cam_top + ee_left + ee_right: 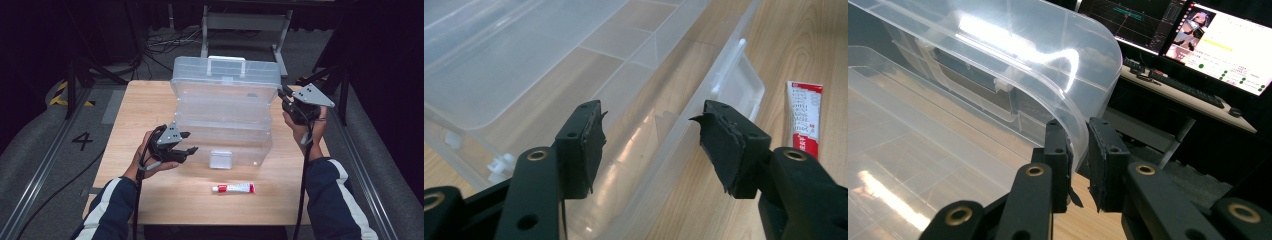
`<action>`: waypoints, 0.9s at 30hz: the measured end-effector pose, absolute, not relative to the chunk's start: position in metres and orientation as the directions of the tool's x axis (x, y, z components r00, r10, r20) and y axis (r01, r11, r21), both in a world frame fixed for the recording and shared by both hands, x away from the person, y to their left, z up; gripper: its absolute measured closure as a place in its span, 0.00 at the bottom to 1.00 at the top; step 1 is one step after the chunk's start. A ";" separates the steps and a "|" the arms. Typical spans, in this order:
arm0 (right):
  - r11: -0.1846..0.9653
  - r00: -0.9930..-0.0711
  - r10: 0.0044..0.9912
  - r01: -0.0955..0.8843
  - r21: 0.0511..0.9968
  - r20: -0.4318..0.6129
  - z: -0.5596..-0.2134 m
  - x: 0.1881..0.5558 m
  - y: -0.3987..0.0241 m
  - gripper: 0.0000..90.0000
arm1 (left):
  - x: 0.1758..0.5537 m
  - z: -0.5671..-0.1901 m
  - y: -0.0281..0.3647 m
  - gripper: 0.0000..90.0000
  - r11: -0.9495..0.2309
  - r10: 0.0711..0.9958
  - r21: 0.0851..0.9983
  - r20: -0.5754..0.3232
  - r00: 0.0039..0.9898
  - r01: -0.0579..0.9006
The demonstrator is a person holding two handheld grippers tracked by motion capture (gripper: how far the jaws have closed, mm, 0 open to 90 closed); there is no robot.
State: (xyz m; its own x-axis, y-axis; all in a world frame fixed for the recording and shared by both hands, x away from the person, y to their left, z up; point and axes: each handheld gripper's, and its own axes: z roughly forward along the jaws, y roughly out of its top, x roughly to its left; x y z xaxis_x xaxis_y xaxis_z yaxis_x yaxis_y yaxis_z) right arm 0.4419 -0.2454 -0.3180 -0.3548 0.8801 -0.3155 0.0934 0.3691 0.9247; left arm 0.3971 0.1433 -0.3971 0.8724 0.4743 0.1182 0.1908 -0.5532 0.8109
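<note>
Nearest my side of the wooden table (150, 100) lies a red-and-white tube (233, 188), flat on its side, apart from both grippers. In the left gripper view the same tube (806, 119) sits off to the right, beyond the right-hand jaw.

Just past the tube stands the clear plastic box (225, 135), open, with a small clear latch flap (220, 159) hanging on its front wall.

My left gripper (186, 142) hovers at the box's front left corner. Its jaws are spread, nothing between them. In the left gripper view I see the box's front rim (704, 107) running up through the gap, below and ahead of the pads, not touched by either.

Farther back, the raised lid (226, 70) stands tilted at the rear of the box. My right gripper (285, 95) is at the lid's right edge. In the right gripper view its jaws are pressed close on the lid's curved corner wall (1075, 127), one pad on each face of the plastic, pinching it.

Beyond the table I see a metal stand (245, 22) and cables on the floor.
</note>
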 end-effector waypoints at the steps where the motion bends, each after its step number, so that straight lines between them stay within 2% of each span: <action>1: 0.367 -0.351 0.882 0.092 0.926 -0.315 -0.318 0.442 -0.245 0.89 | 0.397 -0.397 0.143 0.47 -0.552 0.472 0.812 0.117 0.874 0.189; 12: 0.351 -0.329 0.894 0.095 0.932 -0.303 -0.317 0.450 -0.244 0.91 | 0.404 -0.395 0.134 0.49 -0.595 0.430 0.785 0.131 0.893 0.171; 22: 0.347 -0.314 0.900 0.100 0.932 -0.302 -0.314 0.459 -0.243 0.92 | 0.410 -0.405 0.112 0.47 -0.699 0.361 0.694 0.137 0.922 0.170; 27: 0.351 -0.310 0.901 0.106 0.930 -0.305 -0.312 0.463 -0.242 0.92 | 0.410 -0.409 0.100 0.50 -0.754 0.318 0.640 0.156 0.935 0.150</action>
